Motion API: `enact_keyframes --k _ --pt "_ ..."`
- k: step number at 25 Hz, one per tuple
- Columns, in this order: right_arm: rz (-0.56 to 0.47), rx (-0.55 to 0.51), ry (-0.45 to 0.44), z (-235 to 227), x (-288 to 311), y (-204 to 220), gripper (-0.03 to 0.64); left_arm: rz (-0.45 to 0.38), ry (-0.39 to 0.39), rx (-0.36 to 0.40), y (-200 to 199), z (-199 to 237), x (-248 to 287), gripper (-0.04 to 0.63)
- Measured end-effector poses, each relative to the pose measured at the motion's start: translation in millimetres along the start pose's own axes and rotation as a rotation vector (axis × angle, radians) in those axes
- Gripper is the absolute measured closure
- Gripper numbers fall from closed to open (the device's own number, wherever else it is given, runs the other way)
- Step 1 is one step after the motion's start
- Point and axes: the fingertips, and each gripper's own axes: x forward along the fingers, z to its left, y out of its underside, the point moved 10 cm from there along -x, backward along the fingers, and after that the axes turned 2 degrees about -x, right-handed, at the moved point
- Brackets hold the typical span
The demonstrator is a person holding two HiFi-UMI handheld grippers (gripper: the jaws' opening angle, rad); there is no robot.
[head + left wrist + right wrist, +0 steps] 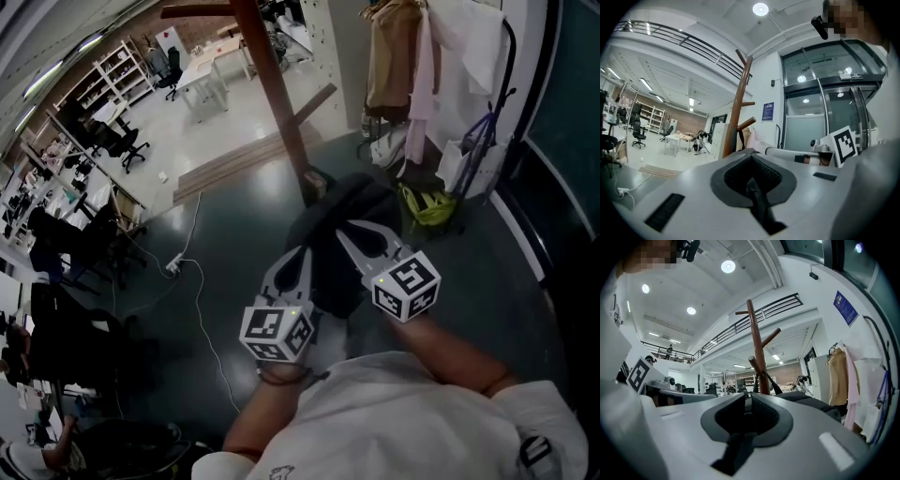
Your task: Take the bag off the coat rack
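The black bag (328, 211) hangs on the coat rack (272, 84), low against the wooden pole. In the right gripper view its strap (774, 385) runs up and loops over a short lower peg (757, 366) on the pole's side. So the task is at its opening step: the approach, with nothing lifted yet.

Both tools are held out toward the bag's upper part. The left tool (298, 255) is clenched, its two tips meeting with nothing caught between them. It sits just beside the bag's near edge. The right tool (358, 228) stands over the top of the bag with its jaws parted by only a narrow slit. In its own view the gap is dark, so I would call it released, though a fold of fabric there cannot be ruled out.

By my judgement the next move is a firm grip on the strap close below the peg. A lift up and outward along the peg's upward slant should then slip the loop over its tip. The other tool could steady the bag's body from beneath.
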Motion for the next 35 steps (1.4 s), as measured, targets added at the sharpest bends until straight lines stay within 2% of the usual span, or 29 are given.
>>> enact_keyframes --k 8,13,23,28,35 --pt "0.003 -0.044 0.044 -14.2 17.8 -10.1 0.580 0.014 0.040 -0.017 -1.2 21.3 1.9 0.589" --pt "0.024 -0.072 0.058 -30.1 29.8 -15.8 0.562 0.019 0.034 -0.010 -3.9 28.7 1.6 0.589" --pt "0.046 -0.122 0.040 -57.0 65.0 -32.0 0.552 0.012 -0.009 -0.006 -12.1 50.0 14.1 0.589" --pt "0.115 -0.185 0.016 -61.8 81.6 -35.4 0.545 0.006 -0.008 -0.028 -12.2 51.8 24.5 0.589" --pt "0.158 -0.184 -0.028 -71.7 100.2 -35.5 0.540 0.001 -0.030 -0.032 -15.2 60.8 35.7 0.589"
